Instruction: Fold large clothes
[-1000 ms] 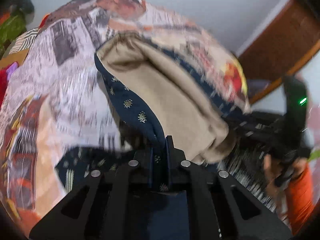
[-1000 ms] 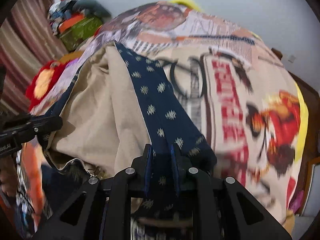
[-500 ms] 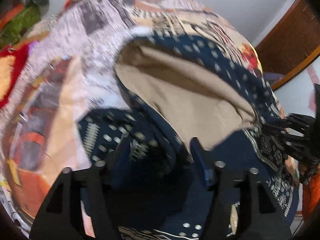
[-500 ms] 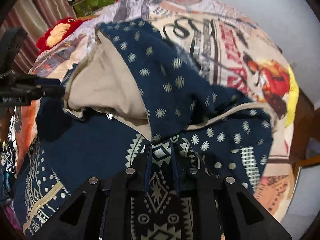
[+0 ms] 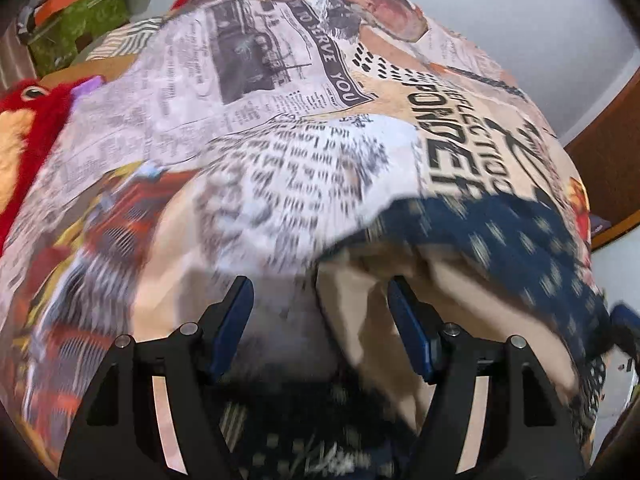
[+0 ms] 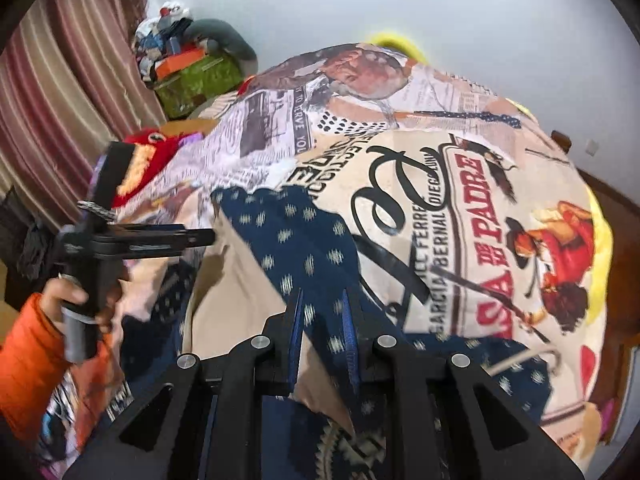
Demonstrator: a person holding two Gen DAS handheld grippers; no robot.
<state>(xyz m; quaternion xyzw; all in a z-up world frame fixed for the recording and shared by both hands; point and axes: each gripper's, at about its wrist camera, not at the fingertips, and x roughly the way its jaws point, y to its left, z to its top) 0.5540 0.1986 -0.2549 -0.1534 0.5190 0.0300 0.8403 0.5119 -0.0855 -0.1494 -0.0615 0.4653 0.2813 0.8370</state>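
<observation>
The navy garment [image 6: 304, 248], dark blue cloth dotted with small pale motifs and lined in plain beige, lies rumpled on the bed at the near side, its lining turned up and a bolder pale geometric print showing along its nearest part. In the right wrist view a strip of it runs from about 11 o'clock down to the right claw [image 6: 322, 340], whose blue-padded fingers are clenched on that strip. The left claw [image 5: 320, 320] is released, jaws standing wide apart over the bedcover and the beige lining's edge, with no cloth pinched between them; in the right wrist view it shows at 9 o'clock, carried by a hand [image 6: 76, 300] in an orange sleeve [image 6: 28, 356]. In the left wrist view the garment sits at 4 o'clock, blurred. Under it spreads the printed bedcover [image 5: 280, 128], a collage of newsprint, large lettering and coloured figures, bare from the centre out to 12 and 2 o'clock. A red plush toy [image 5: 28, 120] lies at the bed's 9 o'clock edge, with a green box [image 6: 192, 80] heaped with oddments beyond it by the striped curtain [image 6: 68, 80]. A wooden frame [image 5: 608, 168] borders the bed at 3 o'clock.
</observation>
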